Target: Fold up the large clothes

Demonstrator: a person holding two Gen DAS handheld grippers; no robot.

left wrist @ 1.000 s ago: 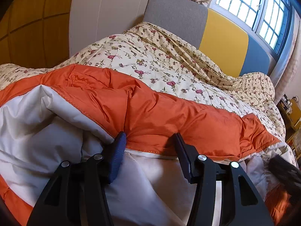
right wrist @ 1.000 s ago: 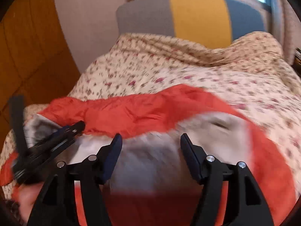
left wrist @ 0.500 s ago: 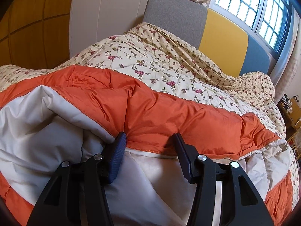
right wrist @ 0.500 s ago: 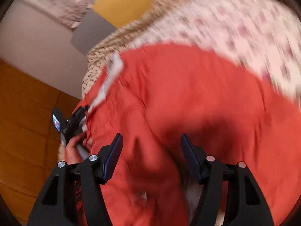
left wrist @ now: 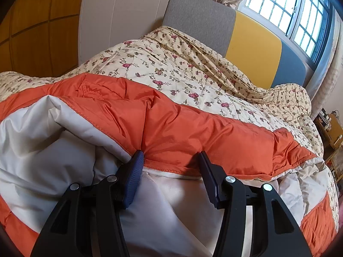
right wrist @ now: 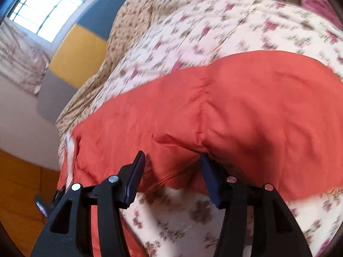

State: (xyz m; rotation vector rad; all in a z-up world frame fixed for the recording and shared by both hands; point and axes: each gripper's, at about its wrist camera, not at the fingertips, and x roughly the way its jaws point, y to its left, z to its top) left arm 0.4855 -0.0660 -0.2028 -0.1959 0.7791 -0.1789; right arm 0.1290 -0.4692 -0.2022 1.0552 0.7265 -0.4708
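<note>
A large puffy orange jacket with a white lining lies on a bed with a floral quilt. My left gripper is open, its fingers resting at the orange hem where it meets the white lining. In the blurred right wrist view the jacket shows as an orange mass on the quilt. My right gripper is open, its fingertips at the jacket's near edge, with fabric bulging between them.
A grey, yellow and blue headboard stands behind the bed under a barred window. Wooden panels line the left wall. Shelves with small items stand at the far right.
My right gripper has swung fast round the jacket, from facing the headboard to a tilted view along its orange side. My left gripper has stayed still and open.
</note>
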